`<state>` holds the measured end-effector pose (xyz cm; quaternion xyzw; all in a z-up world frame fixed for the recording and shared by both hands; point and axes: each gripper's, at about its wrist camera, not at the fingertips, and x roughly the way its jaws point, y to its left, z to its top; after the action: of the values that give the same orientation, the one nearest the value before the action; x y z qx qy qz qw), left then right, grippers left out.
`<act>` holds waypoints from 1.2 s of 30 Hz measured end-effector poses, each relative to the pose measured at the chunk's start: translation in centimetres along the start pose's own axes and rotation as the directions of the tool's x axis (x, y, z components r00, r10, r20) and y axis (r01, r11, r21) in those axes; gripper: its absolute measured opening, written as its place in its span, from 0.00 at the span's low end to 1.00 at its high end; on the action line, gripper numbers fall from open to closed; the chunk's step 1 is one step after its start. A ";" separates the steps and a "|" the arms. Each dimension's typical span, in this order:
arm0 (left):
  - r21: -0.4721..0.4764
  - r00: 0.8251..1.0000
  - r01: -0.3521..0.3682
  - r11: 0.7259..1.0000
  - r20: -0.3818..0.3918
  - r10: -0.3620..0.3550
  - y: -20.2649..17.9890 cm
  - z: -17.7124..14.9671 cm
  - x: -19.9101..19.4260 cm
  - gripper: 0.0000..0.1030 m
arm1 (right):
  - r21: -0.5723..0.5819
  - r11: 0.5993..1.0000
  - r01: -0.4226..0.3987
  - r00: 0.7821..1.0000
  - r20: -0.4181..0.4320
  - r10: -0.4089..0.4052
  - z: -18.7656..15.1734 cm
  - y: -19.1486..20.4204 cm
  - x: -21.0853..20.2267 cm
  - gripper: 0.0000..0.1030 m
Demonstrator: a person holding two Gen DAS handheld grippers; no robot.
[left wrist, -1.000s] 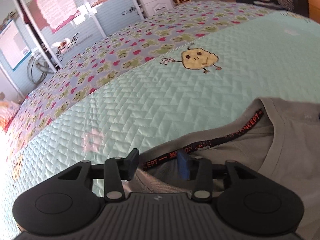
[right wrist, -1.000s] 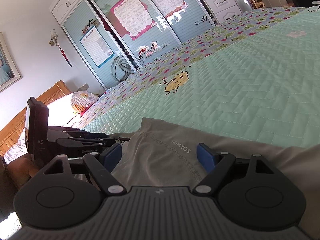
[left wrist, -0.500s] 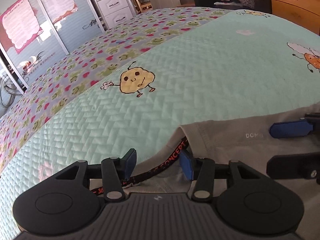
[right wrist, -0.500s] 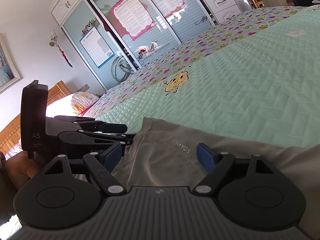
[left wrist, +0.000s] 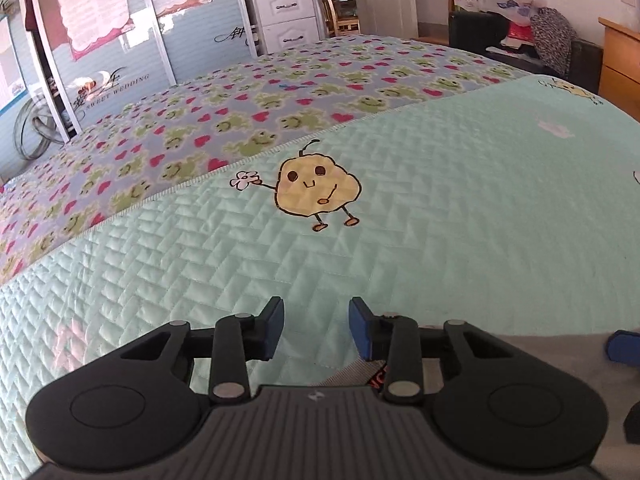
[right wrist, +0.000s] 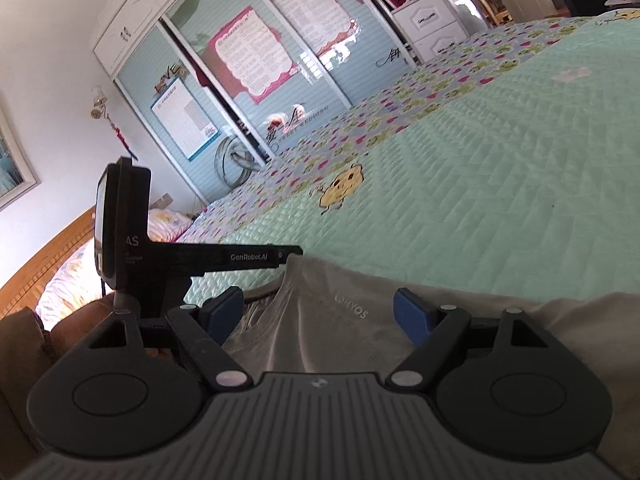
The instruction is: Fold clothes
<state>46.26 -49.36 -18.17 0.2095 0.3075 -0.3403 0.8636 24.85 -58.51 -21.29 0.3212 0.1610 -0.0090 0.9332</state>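
So the thing to watch here is where the grey t-shirt (right wrist: 360, 320) sits relative to each gripper. It lies flat on the mint quilted bedspread (left wrist: 460, 200) along the near edge of the bed, long axis running sideways across both views, neckline end toward the left hand.

The right gripper (right wrist: 318, 314) hangs right over the shirt, jaws spread wide with nothing pinched; the printed logo sits between the 2 blue pads and neither pad presses on the cloth. It's clearly the nearer one to the shirt body.

The left gripper (left wrist: 316, 328) is partly released and has just been closing a bit, but there's only bare bedspread between its pads. The collar tape with orange lettering (left wrist: 378, 378) peeks out below and just right of its right pad, mostly tucked behind the gripper body. So the collar edge is back toward the person and slightly right of that gripper, not in front of it; my guess is it needs to pull back before any pinch works.

Hard to make out: the shirt's bottom hem and sleeves are cut off in both views, so I can't tell how much folding is done. In the left view only a blue pad tip of the right gripper pokes in at the right edge.
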 end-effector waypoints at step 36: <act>-0.383 0.967 -0.235 0.893 -0.182 0.176 14.1 -9.1 -6.8 0.56 | 0.094 0.993 0.072 0.996 0.052 -0.077 0.6 -2.4 0.6 0.81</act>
<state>48.87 -31.47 -17.97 0.0829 0.4079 -0.1608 0.8949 25.30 -60.70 -22.42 0.3573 0.1464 -0.0600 0.9205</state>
